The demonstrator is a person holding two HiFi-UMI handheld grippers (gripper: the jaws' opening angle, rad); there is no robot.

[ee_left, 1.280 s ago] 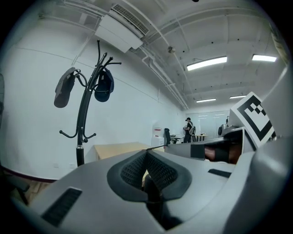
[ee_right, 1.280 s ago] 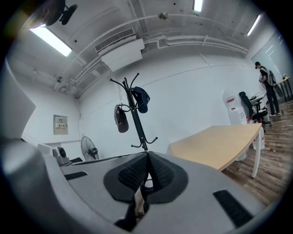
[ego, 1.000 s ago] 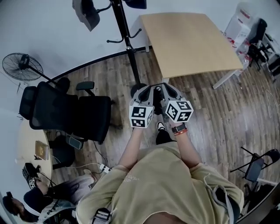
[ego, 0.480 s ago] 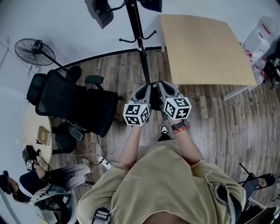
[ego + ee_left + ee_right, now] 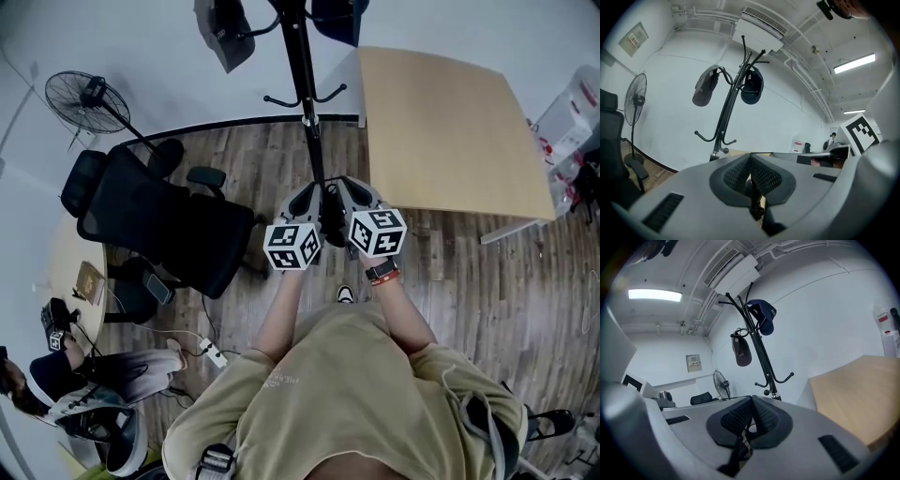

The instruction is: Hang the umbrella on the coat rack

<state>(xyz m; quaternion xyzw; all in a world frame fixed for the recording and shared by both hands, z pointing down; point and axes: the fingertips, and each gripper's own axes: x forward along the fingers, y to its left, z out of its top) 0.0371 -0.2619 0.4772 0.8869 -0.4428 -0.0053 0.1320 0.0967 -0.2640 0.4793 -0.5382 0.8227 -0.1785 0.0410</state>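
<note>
One pale wooden table (image 5: 441, 122) stands right of one black swivel office chair (image 5: 159, 220), with one black metal coat rack (image 5: 307, 112) rising between them and one black pedestal fan (image 5: 77, 96) to the left. Two caps hang on the rack: a grey one (image 5: 223, 33) and a navy one (image 5: 336, 14). The left gripper (image 5: 312, 195) and right gripper (image 5: 352, 190) are side by side in front of the rack's pole, the one black folded umbrella (image 5: 332, 217) between them. Each gripper view shows its mesh pads pressed together on a dark part of it (a thin strap, on the right). Only the head view shows the chair; only the gripper views show the ceiling lights (image 5: 655, 295).
</note>
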